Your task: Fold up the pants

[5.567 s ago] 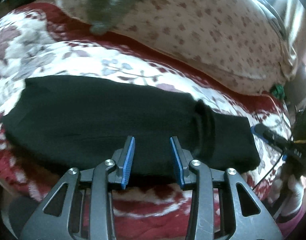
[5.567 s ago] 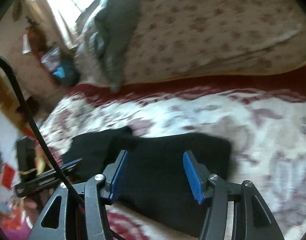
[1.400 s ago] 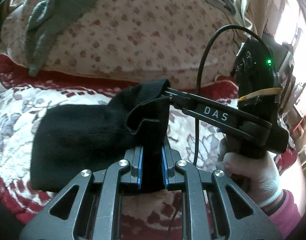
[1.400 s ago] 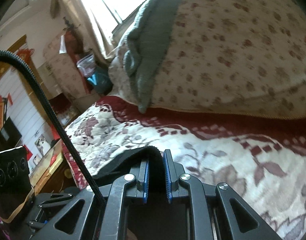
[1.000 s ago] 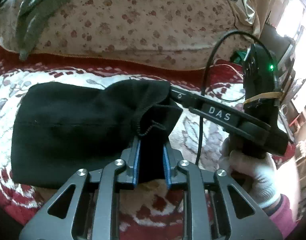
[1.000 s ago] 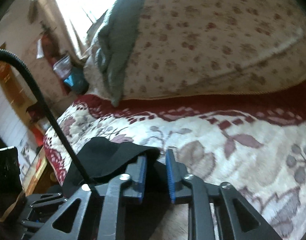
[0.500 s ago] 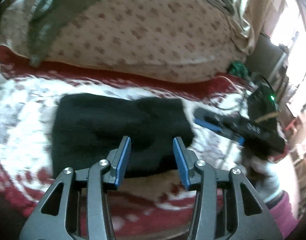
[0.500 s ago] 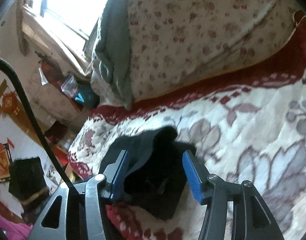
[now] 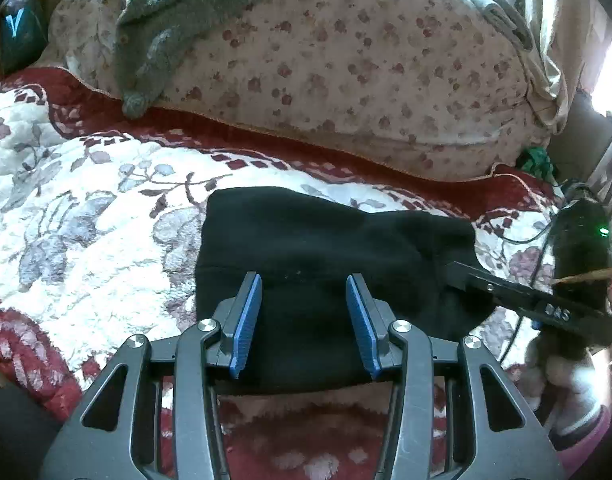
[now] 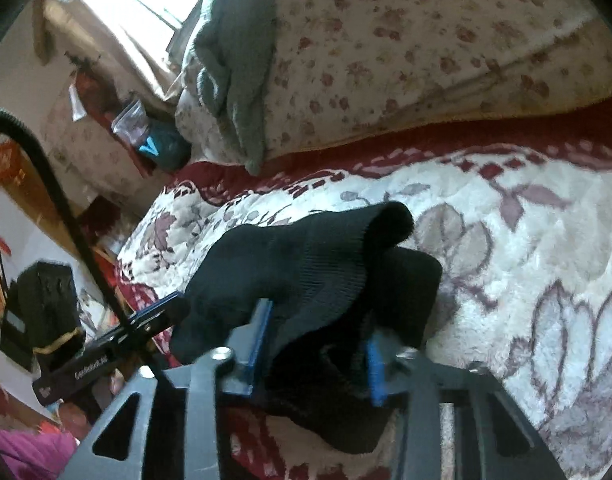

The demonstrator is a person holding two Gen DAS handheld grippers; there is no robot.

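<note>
Lying folded into a short black bundle on the floral bedspread [image 9: 86, 240], the pants [image 9: 326, 248] sit just in front of the flowered pillow [image 9: 346, 60]. The risk, as I judge it, is at the bundle's right end: there the ribbed cuff [image 10: 346, 248] stands up in a loose hump instead of lying flat, and if the right tool [image 10: 314, 344] drags sideways or lets go while the cloth is bunched, the top layer could spring back and undo the fold. A pull there could also slide the whole bundle across the plush cover, since nothing pins its other end.

The left tool [image 9: 304, 320] hovers over the near edge of the pants with its blue pads spread well apart, holding nothing. The right tool's jaws have just been closing, and knit cloth is heaped between its blue pads; motion blur keeps me from telling whether they already pinch it.
</note>
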